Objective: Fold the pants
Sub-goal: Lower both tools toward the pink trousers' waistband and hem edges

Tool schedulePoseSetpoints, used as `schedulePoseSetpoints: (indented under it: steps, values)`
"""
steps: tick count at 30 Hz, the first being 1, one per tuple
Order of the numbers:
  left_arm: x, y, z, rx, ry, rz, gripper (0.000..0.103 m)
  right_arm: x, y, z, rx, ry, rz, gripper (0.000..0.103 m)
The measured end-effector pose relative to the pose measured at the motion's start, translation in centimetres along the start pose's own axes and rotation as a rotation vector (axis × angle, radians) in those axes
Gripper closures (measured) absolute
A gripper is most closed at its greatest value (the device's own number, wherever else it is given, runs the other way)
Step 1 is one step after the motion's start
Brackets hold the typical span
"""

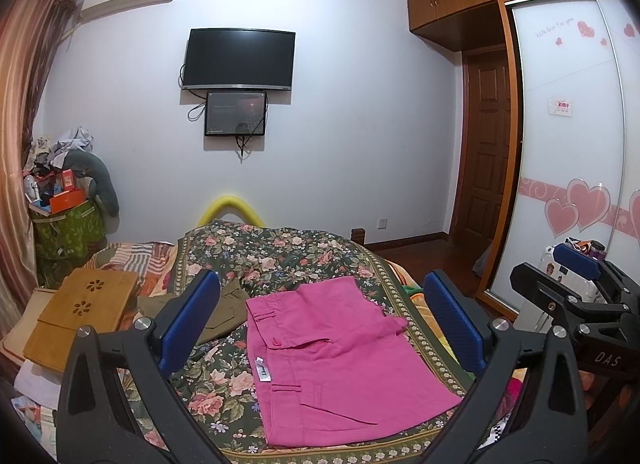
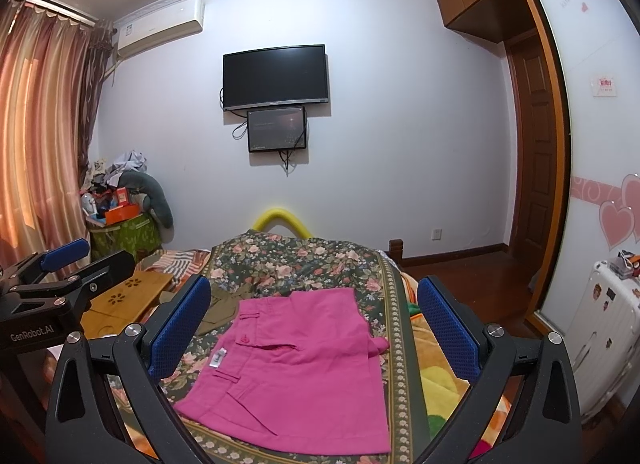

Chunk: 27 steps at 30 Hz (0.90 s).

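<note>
Pink pants (image 1: 332, 360) lie folded into a flat rectangle on the floral bedspread (image 1: 280, 252), waistband and white label to the left. They also show in the right wrist view (image 2: 304, 364). My left gripper (image 1: 320, 324) hovers above them, open and empty, blue pads wide apart. My right gripper (image 2: 314, 328) is open and empty too, held above the pants. The right gripper also shows at the right edge of the left wrist view (image 1: 576, 280). The left gripper shows at the left of the right wrist view (image 2: 68, 264).
An olive green garment (image 1: 224, 312) lies crumpled left of the pants. A wooden lap tray (image 1: 80, 316) sits at the bed's left. A white suitcase (image 2: 600, 340) stands by the wardrobe on the right. A green laundry bin (image 2: 124, 236) stands in the far corner.
</note>
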<state>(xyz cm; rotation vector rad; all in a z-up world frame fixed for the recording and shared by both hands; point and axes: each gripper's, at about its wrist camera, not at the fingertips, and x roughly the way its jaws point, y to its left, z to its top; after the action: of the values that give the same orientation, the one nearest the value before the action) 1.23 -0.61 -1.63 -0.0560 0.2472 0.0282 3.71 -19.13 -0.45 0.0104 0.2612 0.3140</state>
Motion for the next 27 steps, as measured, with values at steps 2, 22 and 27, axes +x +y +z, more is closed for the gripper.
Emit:
schedulePoseSetpoints:
  steps: [2,22,27]
  values:
    - [0.0,0.0,0.0,-0.001,0.002,0.000,0.000,0.0,0.0,0.0,0.001,-0.001,0.000,0.000]
    - [11.0,3.2,-2.6,0.007,0.264,0.050,0.000,9.1,-4.5,-3.5,-0.073,0.185,-0.086,0.000]
    - [17.7,5.6,-5.6,0.042,0.406,0.115,0.000,13.5,-7.1,-6.1,-0.095,0.307,-0.091,0.000]
